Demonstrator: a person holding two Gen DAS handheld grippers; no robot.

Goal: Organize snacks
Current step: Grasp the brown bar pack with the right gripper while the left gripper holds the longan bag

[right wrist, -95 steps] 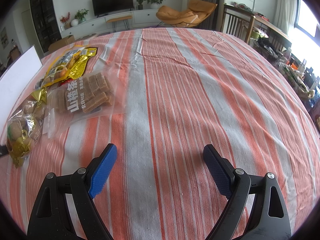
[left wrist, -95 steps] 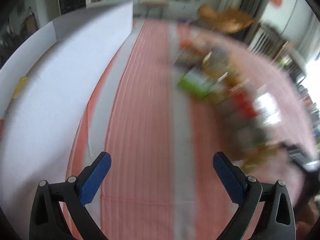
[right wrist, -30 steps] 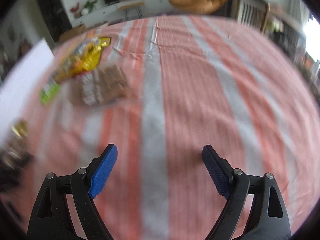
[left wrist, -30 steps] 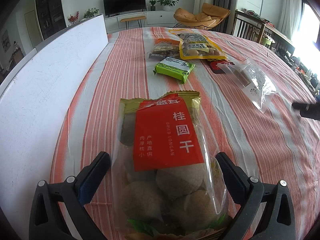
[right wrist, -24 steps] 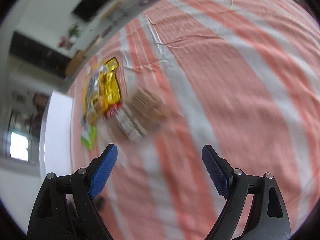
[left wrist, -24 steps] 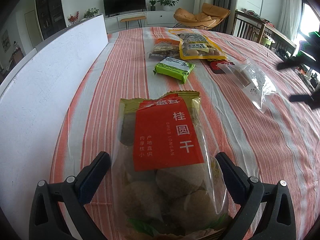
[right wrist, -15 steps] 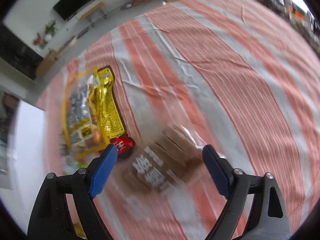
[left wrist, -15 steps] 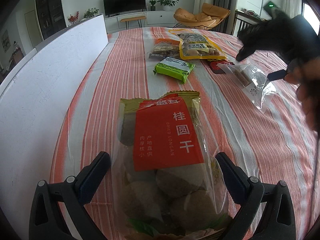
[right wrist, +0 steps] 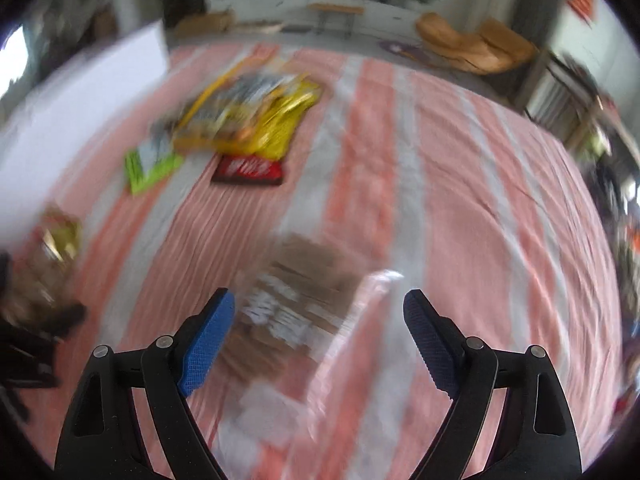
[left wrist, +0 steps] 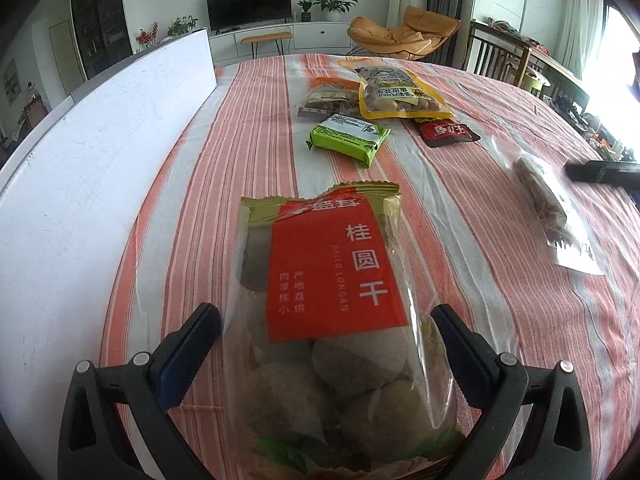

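A clear bag of dried longan [left wrist: 332,312] with a red label lies on the striped tablecloth between the open jaws of my left gripper [left wrist: 324,332]; the fingers stand at its sides and I cannot tell if they touch it. My right gripper [right wrist: 316,328] is open and hovers over a clear bag of brown bars [right wrist: 304,300], which also shows in the left wrist view [left wrist: 548,200]. The right wrist view is blurred. Further off lie a green packet [left wrist: 348,138], a red packet [left wrist: 446,132] and a yellow peanut bag [left wrist: 396,94].
A white board [left wrist: 80,184] stands along the left side of the table. An orange-topped packet [left wrist: 328,94] lies beside the yellow bag. The right gripper's dark finger [left wrist: 604,172] shows at the right edge. Chairs and a TV cabinet stand beyond the table.
My left gripper came to the longan bag and has held still around it. My right gripper swung left across the table and now hangs over the bag of brown bars.
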